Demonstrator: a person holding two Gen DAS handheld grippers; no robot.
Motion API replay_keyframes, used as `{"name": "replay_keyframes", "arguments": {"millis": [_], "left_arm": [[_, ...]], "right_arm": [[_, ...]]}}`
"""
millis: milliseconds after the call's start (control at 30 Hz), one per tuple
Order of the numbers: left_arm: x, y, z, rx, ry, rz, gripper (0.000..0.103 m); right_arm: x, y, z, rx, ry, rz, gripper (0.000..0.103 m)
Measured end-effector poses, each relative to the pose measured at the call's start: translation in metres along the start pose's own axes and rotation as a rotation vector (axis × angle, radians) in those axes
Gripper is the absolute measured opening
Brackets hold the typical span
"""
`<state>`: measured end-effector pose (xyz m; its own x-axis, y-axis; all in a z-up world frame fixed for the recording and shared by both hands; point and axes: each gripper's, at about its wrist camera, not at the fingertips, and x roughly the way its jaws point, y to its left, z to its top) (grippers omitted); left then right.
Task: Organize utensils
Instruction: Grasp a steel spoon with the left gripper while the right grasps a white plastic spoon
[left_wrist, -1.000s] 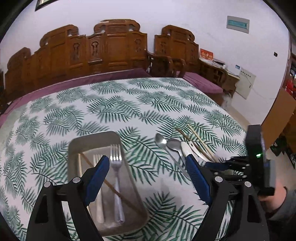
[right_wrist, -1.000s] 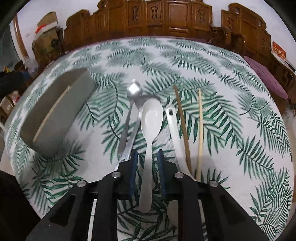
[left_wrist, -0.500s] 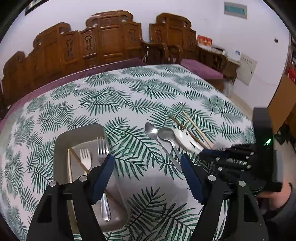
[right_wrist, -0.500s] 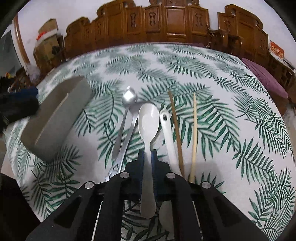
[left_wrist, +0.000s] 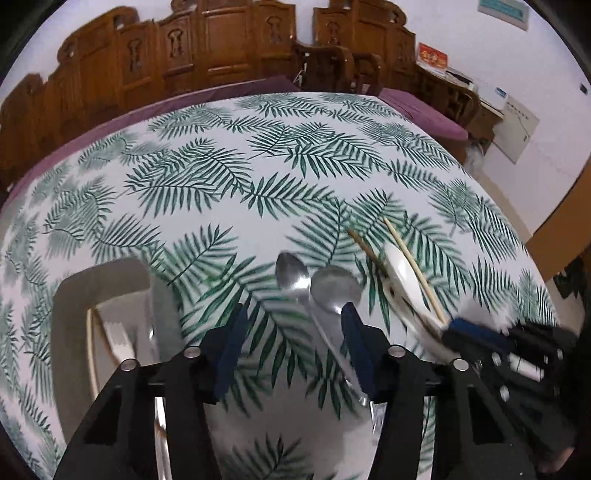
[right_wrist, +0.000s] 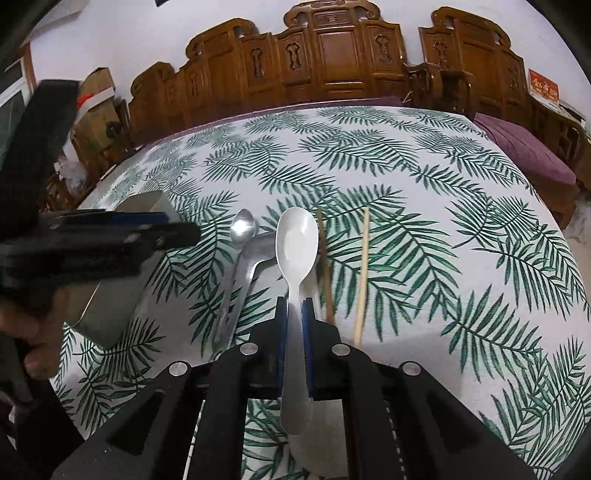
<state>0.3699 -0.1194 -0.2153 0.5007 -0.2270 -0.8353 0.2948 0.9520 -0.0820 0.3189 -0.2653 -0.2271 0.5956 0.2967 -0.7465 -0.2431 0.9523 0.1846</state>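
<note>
— What is the right tongs (right_wrist: 294, 314) doing?
— It is clenching the white spoon (right_wrist: 296, 240) by its handle, bowl lifting over the worktop (right_wrist: 406, 177), beside the chopsticks (right_wrist: 361, 273).
— And the left tongs (left_wrist: 291, 345)?
— Its jaws have just been closing, with nothing between them, above the metal spoons (left_wrist: 334, 290); the tray (left_wrist: 99, 277) is sitting towards the worktop's left edge.

Right claw (right_wrist: 292, 314) clamped on white spoon (right_wrist: 296, 243), chopsticks (right_wrist: 361, 269) beside
</note>
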Motion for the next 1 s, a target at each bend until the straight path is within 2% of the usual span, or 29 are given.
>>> {"name": "replay_keyframes", "arguments": {"millis": [100,233,367,533,700,1000], "left_arm": [[0.012,0.000,0.013,-0.015,0.010,0.002,0.043],[0.030,0.000,0.024,-0.031,0.035,0.002,0.041],[0.048,-0.002,0.027,-0.021,0.067,0.032,0.034],[0.057,-0.005,0.027,0.001,0.079,0.065,0.033],[0.065,-0.005,0.027,0.011,0.095,0.084,0.027],[0.073,-0.002,0.024,-0.005,0.120,0.067,0.026]], "right_arm": [[0.000,-0.009,0.000,0.020,0.000,0.007,0.010],[-0.001,-0.017,0.000,0.047,0.000,0.023,0.010],[-0.001,-0.018,-0.001,0.051,0.001,0.032,0.010],[0.000,-0.016,-0.002,0.048,0.003,0.039,0.010],[0.000,-0.016,-0.002,0.048,0.004,0.043,0.010],[0.001,-0.013,-0.002,0.042,0.007,0.052,0.010]]}}
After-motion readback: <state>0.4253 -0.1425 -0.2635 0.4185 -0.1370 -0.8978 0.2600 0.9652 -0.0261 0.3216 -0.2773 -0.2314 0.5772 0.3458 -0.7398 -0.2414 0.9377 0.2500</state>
